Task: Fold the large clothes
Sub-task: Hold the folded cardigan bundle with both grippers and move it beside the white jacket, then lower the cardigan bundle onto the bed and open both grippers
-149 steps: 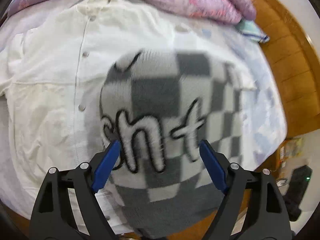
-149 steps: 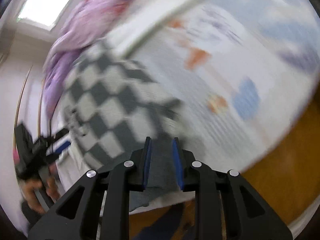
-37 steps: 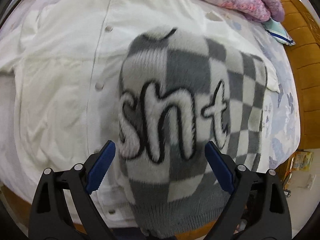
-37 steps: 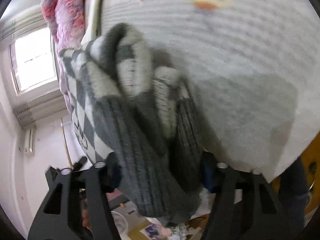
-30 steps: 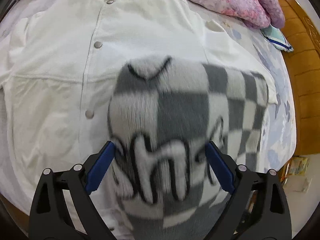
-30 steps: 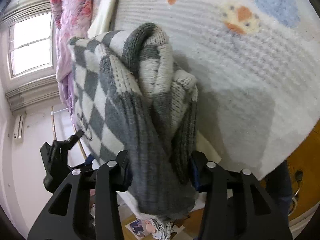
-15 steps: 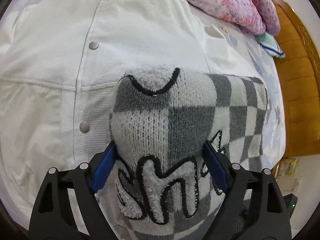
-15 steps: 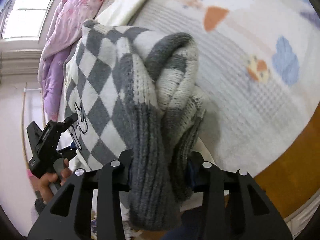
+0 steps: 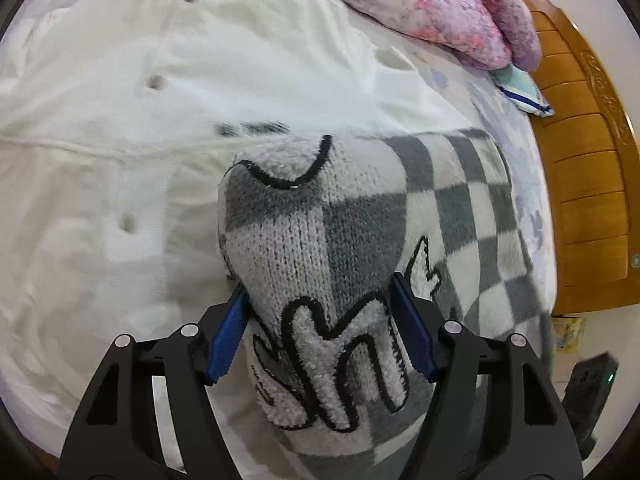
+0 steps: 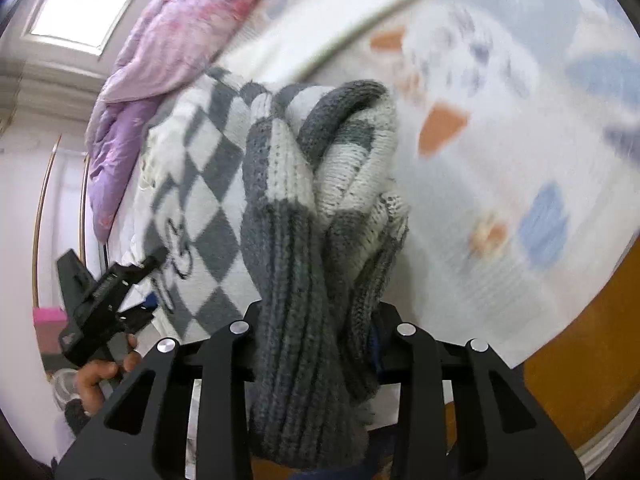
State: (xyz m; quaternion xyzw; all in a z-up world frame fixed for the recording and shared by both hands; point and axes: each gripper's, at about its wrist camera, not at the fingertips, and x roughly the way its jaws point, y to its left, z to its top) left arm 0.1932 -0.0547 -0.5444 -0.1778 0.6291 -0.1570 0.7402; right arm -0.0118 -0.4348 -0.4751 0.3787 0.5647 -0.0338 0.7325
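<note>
A grey-and-white checkered knit sweater (image 9: 452, 208) with fuzzy black-outlined letters lies folded on the bed, partly over a white button-front jacket (image 9: 168, 92). My left gripper (image 9: 320, 328) is shut on a thick bunched fold of the sweater, blue pads pressing both sides. In the right wrist view my right gripper (image 10: 320, 320) is shut on the sweater's (image 10: 320, 184) bunched ribbed edge, which hides its pads. The left gripper (image 10: 104, 292) in a hand shows there at the left.
A purple-pink quilt (image 9: 432, 4) lies along the far side of the bed. A printed white bedsheet (image 10: 500, 120) covers the bed. A wooden headboard (image 9: 588, 184) stands at the right. A window (image 10: 76, 4) is at upper left in the right wrist view.
My left gripper moved in over the lettered end of the sweater and closed on it. My right gripper closed on the ribbed edge; the view swung.
</note>
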